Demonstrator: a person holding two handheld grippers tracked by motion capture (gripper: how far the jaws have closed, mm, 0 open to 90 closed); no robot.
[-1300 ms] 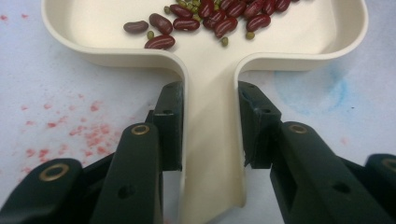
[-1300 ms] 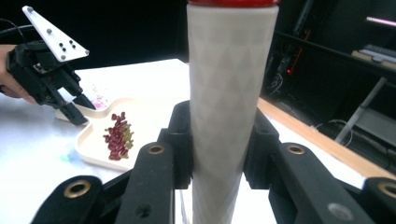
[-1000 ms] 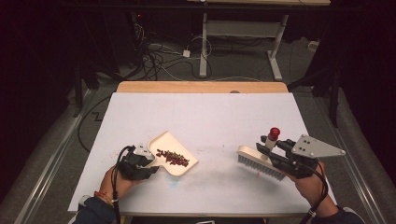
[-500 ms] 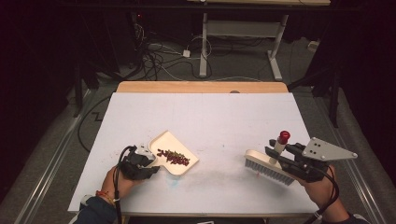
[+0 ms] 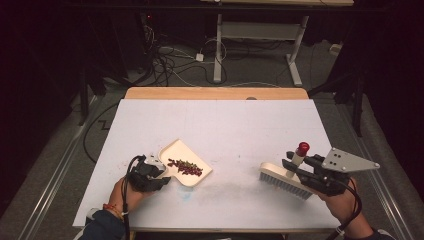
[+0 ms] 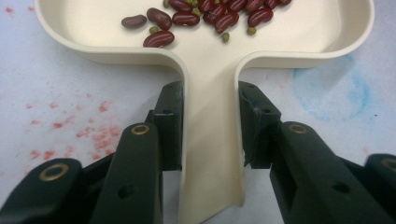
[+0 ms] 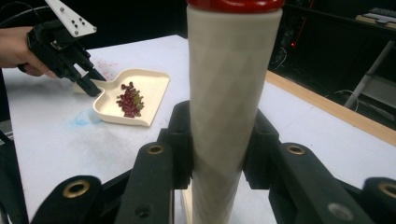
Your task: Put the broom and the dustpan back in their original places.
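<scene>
Dustpan [image 6: 210, 70] — smooth cream plastic, flat-handled

dustpan [image 5: 186, 162]: cream
beans [image 6: 205, 14]: dark red, a few small green
brush [image 5: 282, 179]: cream handle, red cap, pale bristles
bench [image 5: 240, 125]: white, red speckles and blue smudge at lower left

- Table [image 5: 220, 125]: white top, faint red and blue stains near the front edge; a wooden strip [image 5: 215, 93] runs along the far edge.
- Floor [image 5: 65, 150]: grey, carpet-like, with a pale rail [image 5: 55, 175] running diagonally on the left.
- Cables [image 5: 170, 62]: a tangle of black and white leads on the floor beyond the table.
- Desk frame [image 5: 255, 40]: white metal legs and crossbar, standing behind the table.
- Light: the table is lit; the surroundings at the back and both sides are dark, walls not discernible.
</scene>
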